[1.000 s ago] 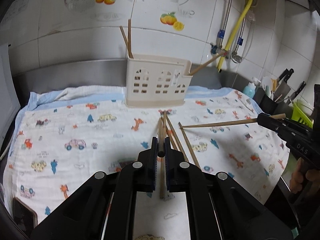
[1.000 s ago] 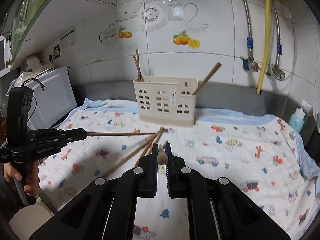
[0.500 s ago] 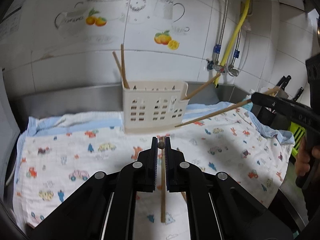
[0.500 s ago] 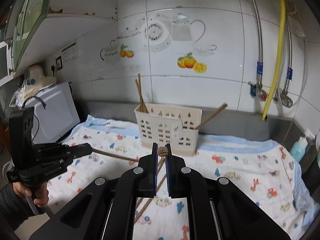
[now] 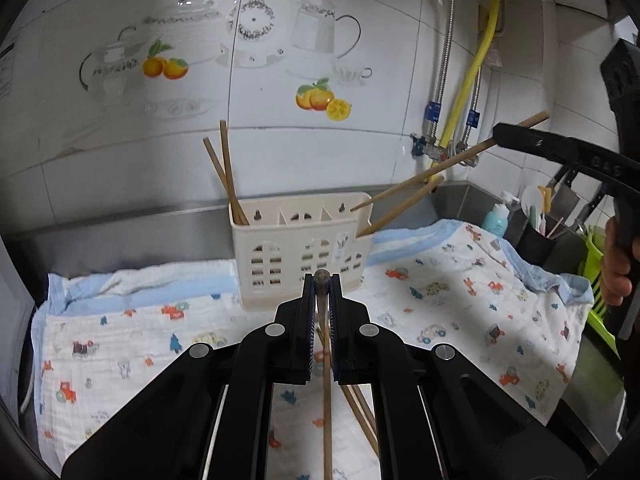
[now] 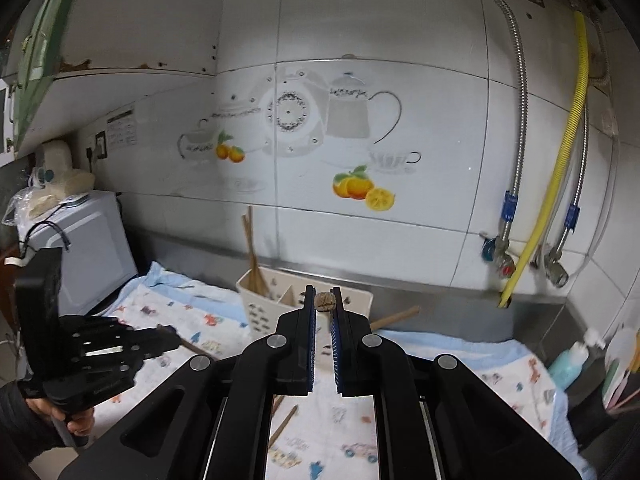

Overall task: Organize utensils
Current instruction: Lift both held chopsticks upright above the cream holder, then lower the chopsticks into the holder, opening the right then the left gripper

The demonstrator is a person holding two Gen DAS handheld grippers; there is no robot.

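Against the white tiled wall, on a cartoon-printed muslin cloth (image 5: pixel 460 312), stood a cream slotted plastic utensil caddy (image 5: pixel 300 252), with two brown wooden chopsticks (image 5: pixel 226 172) upright in its left compartment and a third (image 5: pixel 400 210) leaning out of its right end. The left gripper (image 5: pixel 322 280) had its jaws pinched shut on a long wooden chopstick (image 5: pixel 327 412), whose shaft ran back beneath the gripper above the cloth. The right gripper (image 6: pixel 324 300) was likewise clamped on another wooden chopstick (image 5: pixel 432 172) (seen end-on in its own view), held slanting with its far tip over the caddy's right side. More loose chopsticks (image 5: pixel 360 412) lay on the cloth below the left gripper. A teal bottle (image 5: pixel 496 216) stood near the far right corner.
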